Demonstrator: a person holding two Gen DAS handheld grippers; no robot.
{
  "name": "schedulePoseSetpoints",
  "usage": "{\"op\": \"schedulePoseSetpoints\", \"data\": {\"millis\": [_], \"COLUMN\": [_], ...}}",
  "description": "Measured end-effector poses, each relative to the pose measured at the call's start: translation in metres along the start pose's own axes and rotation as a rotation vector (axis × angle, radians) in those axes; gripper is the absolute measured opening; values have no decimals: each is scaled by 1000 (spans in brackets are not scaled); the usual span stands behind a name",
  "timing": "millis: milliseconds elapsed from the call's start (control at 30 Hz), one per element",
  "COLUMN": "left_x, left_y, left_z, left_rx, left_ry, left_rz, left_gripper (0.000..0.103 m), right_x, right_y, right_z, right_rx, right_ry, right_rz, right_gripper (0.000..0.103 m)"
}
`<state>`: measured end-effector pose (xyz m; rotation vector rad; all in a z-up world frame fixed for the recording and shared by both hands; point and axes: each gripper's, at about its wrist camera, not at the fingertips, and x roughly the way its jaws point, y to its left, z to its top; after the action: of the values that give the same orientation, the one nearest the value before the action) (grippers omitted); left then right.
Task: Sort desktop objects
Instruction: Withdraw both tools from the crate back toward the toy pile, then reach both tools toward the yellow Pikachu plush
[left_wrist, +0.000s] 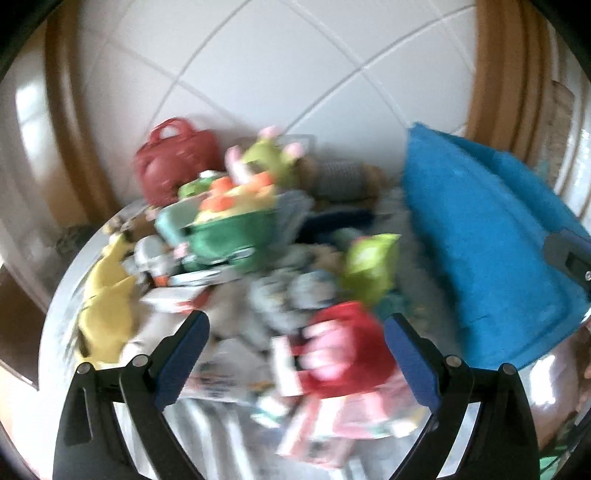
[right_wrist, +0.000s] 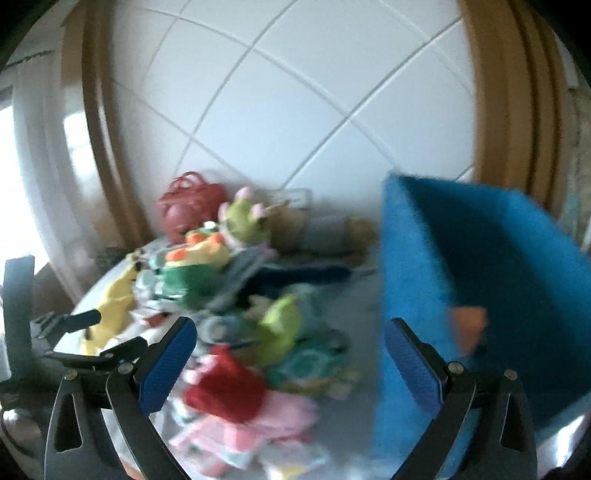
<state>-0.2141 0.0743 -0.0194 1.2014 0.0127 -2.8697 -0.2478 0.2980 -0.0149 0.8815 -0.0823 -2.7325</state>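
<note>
I'm at the picking stage: both my left tongs and right tongs hang spread wide and empty over the heaped soft toys on the counter. Next I'd choose one toy. The blue fabric bin to their right shows something orange inside, too blurred to name.

Bright daylight from a window at far left — both fisheye views motion-blurred, edges curved and dark.
</note>
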Motion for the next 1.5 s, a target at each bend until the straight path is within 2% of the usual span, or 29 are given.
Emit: {"op": "schedulePoseSetpoints", "data": {"millis": [200, 300, 400, 533, 733, 900, 1067, 1200, 1367, 1500], "left_x": [16, 29, 43, 57, 77, 87, 100, 119, 134, 139], "left_y": [119, 158, 182, 213, 281, 341, 387, 427, 455, 466], "left_z": [-5, 0, 3, 5, -15, -33, -30, -21, -22, -22], "left_rx": [-43, -68, -80, -136, -232, -298, -209, -61, 72, 127], "left_ry": [33, 50, 65, 61, 132, 180, 183, 193, 225, 198], "left_rz": [73, 100, 88, 113, 215, 233, 198, 120, 28, -25], "left_gripper": [97, 97, 97, 97, 97, 97, 97, 97, 97, 97], "right_x": [62, 86, 106, 134, 187, 220, 241, 252, 249, 246], "right_y": [75, 104, 122, 139, 192, 256, 309, 344, 381, 405], "right_z": [-7, -7, -5, 5, 6, -5, -20, -38, -66, -75], "right_rx": [30, 35, 23, -5, -94, -163, -108, 2, 149, 151], "right_ry": [78, 100, 135, 163, 235, 302, 309, 296, 332, 324], "right_rz": [31, 40, 24, 34, 162, 237, 232, 148, 42, 6], "right_gripper": [103, 103, 103, 103, 103, 103, 103, 103, 103, 103]}}
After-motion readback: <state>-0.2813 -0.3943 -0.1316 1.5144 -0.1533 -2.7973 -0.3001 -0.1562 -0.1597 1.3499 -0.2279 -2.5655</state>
